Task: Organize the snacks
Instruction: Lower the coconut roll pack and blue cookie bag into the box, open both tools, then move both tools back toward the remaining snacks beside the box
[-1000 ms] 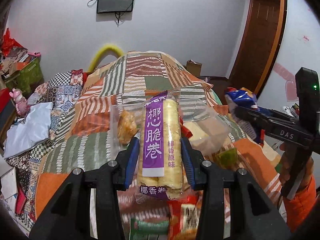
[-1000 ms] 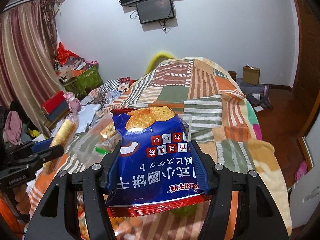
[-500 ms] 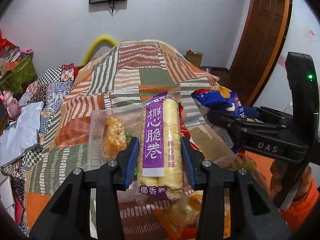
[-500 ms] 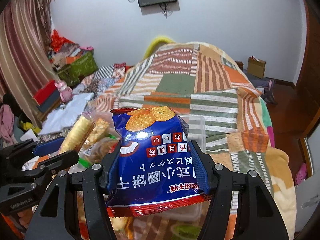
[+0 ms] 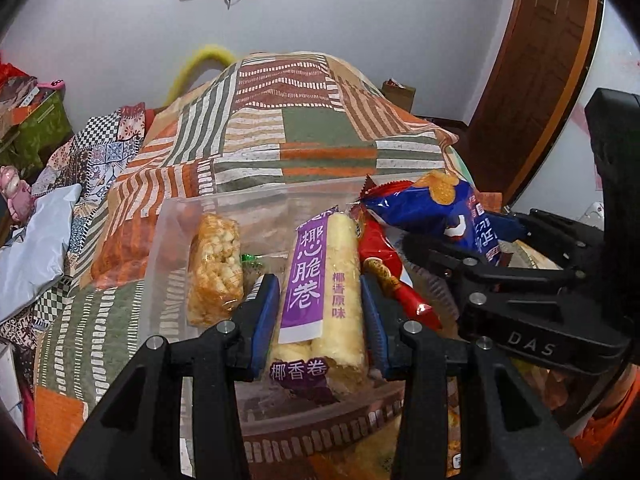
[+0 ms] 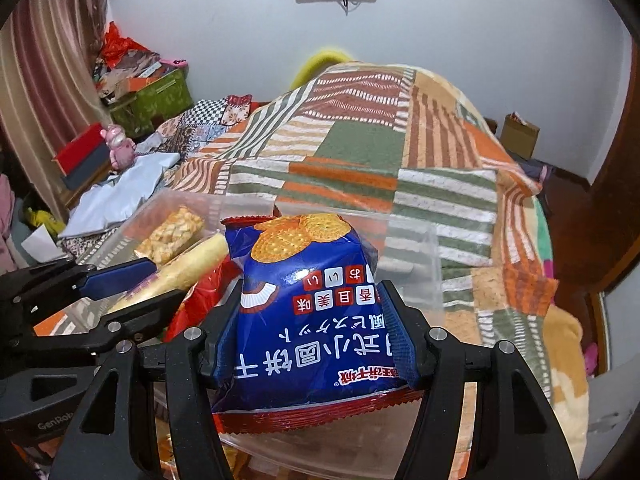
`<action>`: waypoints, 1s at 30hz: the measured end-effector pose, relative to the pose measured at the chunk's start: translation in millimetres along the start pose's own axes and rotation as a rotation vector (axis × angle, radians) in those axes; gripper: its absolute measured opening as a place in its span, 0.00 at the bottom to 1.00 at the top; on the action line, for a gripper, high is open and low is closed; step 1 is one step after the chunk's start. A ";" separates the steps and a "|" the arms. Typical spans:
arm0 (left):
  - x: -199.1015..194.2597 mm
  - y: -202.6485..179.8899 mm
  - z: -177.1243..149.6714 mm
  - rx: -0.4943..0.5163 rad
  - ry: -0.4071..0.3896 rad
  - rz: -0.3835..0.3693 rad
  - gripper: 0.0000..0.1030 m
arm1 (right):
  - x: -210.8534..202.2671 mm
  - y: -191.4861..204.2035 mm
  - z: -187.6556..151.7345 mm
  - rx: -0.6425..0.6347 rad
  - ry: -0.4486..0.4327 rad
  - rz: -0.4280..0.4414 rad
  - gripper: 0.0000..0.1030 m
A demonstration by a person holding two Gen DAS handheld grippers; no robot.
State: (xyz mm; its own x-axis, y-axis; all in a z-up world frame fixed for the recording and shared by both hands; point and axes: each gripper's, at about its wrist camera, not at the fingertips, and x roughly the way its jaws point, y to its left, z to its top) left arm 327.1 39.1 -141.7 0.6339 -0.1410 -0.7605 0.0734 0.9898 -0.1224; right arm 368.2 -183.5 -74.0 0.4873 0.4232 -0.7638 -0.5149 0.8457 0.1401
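Lying at the far left of the left wrist view, a grey plastic mailer [image 5: 30, 240] rested on the patchwork blanket [image 5: 304, 128] that covered the bed. Right of it, at frame centre, stood a clear plastic bin [image 5: 168, 240], with a puffed rice bar [image 5: 214, 270] leaning against its left inner wall. The left gripper [image 5: 320, 312] was clamped narrow on a purple-labelled coconut egg roll pack [image 5: 324, 292], its blue pads pressing both long sides, the pack upright over the bin's middle. Just right of that pack lay a red snack bag [image 5: 384, 264] inside the bin. Further right, the right gripper [image 5: 472, 248] reached in from the frame's right edge, holding a blue biscuit bag [image 5: 436, 208] over the bin's right part.

In the right wrist view, the left gripper [image 6: 132, 284] entered at lower left with the roll pack [image 6: 188, 268]. At centre, the right gripper [image 6: 312, 328] squeezed the blue biscuit bag [image 6: 312, 300] at a middling width above the bin [image 6: 416, 252].
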 end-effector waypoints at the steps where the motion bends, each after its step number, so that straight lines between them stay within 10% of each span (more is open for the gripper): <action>1: 0.3 -0.5 0.1 0.001 0.002 0.003 0.40 | 1.2 -1.6 -0.2 0.012 0.005 0.010 0.57; 30: -99.5 16.5 -53.1 0.000 -0.050 0.066 0.58 | -90.2 11.6 -42.8 -0.010 -0.110 -0.043 0.82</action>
State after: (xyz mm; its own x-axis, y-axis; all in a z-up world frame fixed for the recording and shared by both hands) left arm 224.3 68.3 -101.8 0.6752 -0.0746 -0.7338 0.0302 0.9968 -0.0736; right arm 288.1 -225.8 -30.4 0.5834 0.4202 -0.6951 -0.4984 0.8609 0.1021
